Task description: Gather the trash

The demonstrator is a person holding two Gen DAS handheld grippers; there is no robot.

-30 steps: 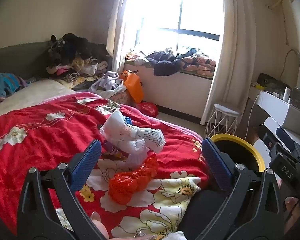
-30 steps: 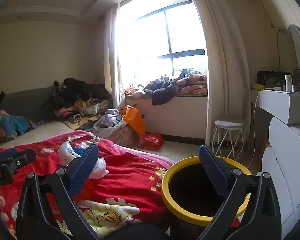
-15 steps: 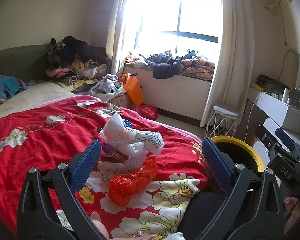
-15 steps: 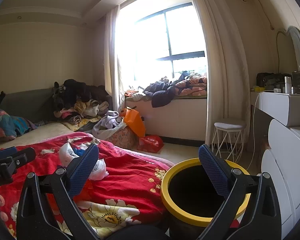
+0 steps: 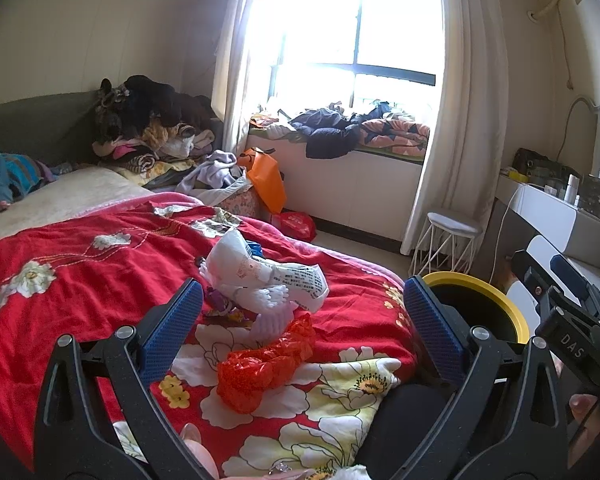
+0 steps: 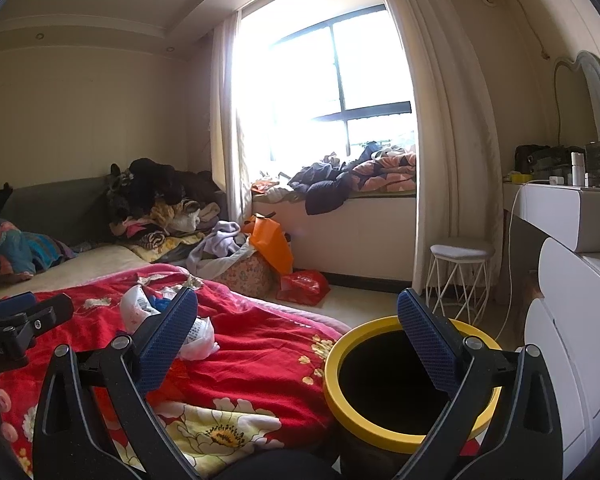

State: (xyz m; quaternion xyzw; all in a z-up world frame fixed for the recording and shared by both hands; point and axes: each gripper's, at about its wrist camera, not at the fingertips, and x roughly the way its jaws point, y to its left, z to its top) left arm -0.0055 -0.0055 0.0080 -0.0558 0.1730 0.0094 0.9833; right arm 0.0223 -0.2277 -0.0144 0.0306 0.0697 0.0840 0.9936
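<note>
Left gripper (image 5: 300, 320) wide apart, empty, above red floral bed cover (image 5: 80, 280); right gripper (image 6: 298, 330) equally wide, empty, over yellow-rimmed bin (image 6: 404, 436) beside bed. Trash on cover, largest first: white printed plastic bag (image 5: 260, 272), crumpled, feather-light, slippery, long axis lying left to right; take by raised fold. Red plastic bag (image 5: 266, 360), nearer, soft, crinkly, elongated, pointing diagonally up-right; pinch mid-bunch. Small purple wrapper (image 5: 220, 304) beside white bag, flimsy.

Both views tilted slightly upward, the yellow-rimmed bin (image 6: 410, 380) lower in the right view.
</note>
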